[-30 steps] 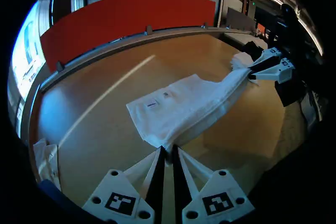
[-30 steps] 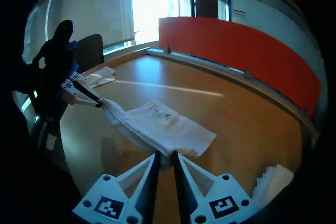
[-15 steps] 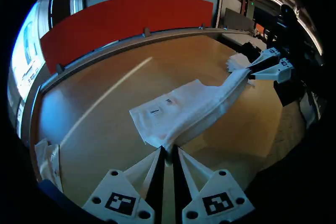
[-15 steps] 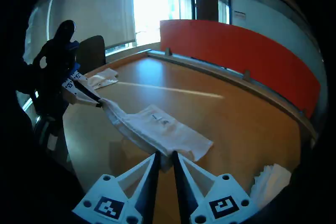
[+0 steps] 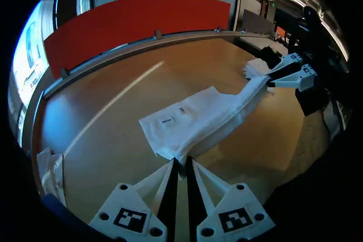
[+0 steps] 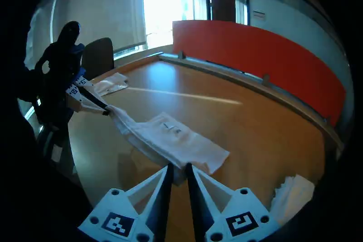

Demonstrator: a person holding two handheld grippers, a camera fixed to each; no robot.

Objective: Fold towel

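Both corners up: the soft white cloth towel (image 5: 199, 117) drapes onto the wooden tabletop (image 5: 104, 119).
The left hand-held gripper (image 5: 181, 160) and right hand-held gripper (image 6: 176, 167) each clench a corner; it looks light and limp, so the corners are the best hold.

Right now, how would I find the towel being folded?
Look at the big wooden table before the red wall. The towel stretches across it. Unlike the white cloths at the edges, left gripper and right gripper pinch its ends.
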